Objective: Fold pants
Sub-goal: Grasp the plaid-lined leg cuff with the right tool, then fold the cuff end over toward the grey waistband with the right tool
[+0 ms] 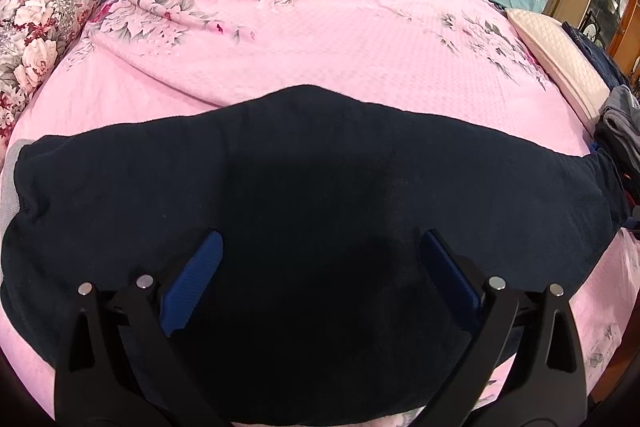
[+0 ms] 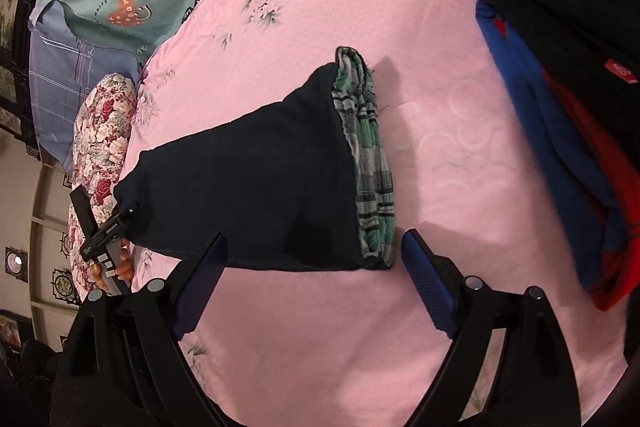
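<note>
left gripper (image 1: 320, 267): jaws wide apart above the pants (image 1: 304, 195), nothing pinched
right gripper (image 2: 312, 279): jaws apart, empty
pants: folded, flat on pink bedspread (image 1: 340, 39), beside clothes pile (image 2: 560, 87)

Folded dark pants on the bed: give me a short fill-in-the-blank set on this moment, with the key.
1. The dark pants lie folded on a ____ floral bedspread.
2. The open end of the pants shows a ____ plaid lining.
3. The jaws of the left gripper stand ____, gripping nothing.
4. In the right wrist view, the stack of clothes lies to the ____ of the pants.

Missing words: pink; green; open; right
</note>
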{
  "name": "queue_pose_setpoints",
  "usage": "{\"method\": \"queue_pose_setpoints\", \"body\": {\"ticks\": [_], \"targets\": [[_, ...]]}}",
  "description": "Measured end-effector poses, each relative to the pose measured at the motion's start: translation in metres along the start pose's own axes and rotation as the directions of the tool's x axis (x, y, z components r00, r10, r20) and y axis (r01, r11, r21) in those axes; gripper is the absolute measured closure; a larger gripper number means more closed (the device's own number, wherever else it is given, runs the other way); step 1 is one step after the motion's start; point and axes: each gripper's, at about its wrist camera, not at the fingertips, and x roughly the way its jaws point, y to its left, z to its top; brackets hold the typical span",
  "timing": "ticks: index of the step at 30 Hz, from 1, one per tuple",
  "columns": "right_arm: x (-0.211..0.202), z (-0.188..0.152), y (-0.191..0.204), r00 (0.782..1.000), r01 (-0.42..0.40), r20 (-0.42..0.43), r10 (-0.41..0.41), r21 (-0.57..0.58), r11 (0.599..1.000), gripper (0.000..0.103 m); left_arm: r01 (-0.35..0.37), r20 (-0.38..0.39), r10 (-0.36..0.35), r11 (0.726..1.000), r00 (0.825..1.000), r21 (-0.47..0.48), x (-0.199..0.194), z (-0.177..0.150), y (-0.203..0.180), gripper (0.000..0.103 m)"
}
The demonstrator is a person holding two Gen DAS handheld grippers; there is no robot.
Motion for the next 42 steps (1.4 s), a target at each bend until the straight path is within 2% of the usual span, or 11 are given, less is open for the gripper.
{"method": "queue_pose_setpoints", "body": {"ticks": [11,18,19,20,21,23,25,30,33,37,42], "targets": [[-0.002,0.000,-0.009,0.982,-0.189,0.018,0.188,0.060,0.980,0.010,-0.002,-0.003,0.002,1.000,1.000,0.000,0.000,0.000,0.000,0.002],[0.003,0.004,-0.008,0.978,-0.201,0.061,0.197,0.069,0.977,0.012,-0.003,-0.004,0.003,1.000,1.000,-0.003,0.000,0.000,0.000,0.002],[0.004,0.005,-0.007,0.980,-0.193,0.065,0.189,0.061,0.979,0.014,0.000,-0.002,0.000,1.000,1.000,-0.007,0.000,0.000,0.000,0.002],[0.005,0.006,-0.006,0.982,-0.180,0.070,0.176,0.050,0.982,0.026,0.002,-0.002,-0.002,1.000,1.000,-0.008,0.000,0.000,0.001,0.002],[0.006,0.005,-0.006,0.985,-0.163,0.072,0.159,0.046,0.986,0.044,0.003,-0.002,-0.003,1.000,1.000,-0.009,0.000,0.000,0.001,0.002],[0.009,0.003,-0.011,0.987,-0.146,0.072,0.142,0.059,0.988,0.062,0.002,-0.002,-0.002,1.000,1.000,-0.009,0.000,0.000,0.001,0.002],[0.008,-0.001,-0.017,0.987,-0.138,0.093,0.133,0.054,0.989,0.069,0.002,-0.001,-0.002,1.000,1.000,-0.010,0.000,0.000,0.001,0.002],[0.006,-0.006,-0.014,0.983,-0.136,0.130,0.128,0.054,0.989,0.074,-0.009,0.012,0.010,1.000,1.000,-0.027,-0.004,0.000,0.003,0.002],[0.000,-0.003,0.004,0.979,-0.137,0.152,0.132,0.023,0.990,0.077,0.020,0.034,-0.018,0.998,0.999,-0.059,-0.015,0.001,0.011,0.002],[-0.008,0.005,0.039,0.976,-0.129,0.170,0.135,-0.044,0.991,0.078,0.055,0.108,-0.045,0.994,0.993,-0.090,-0.039,0.002,0.025,0.002],[0.004,0.016,0.094,0.978,-0.133,0.142,0.151,-0.131,0.982,0.079,0.002,0.219,0.027,0.992,0.975,-0.130,-0.069,0.002,0.056,0.002]]}}
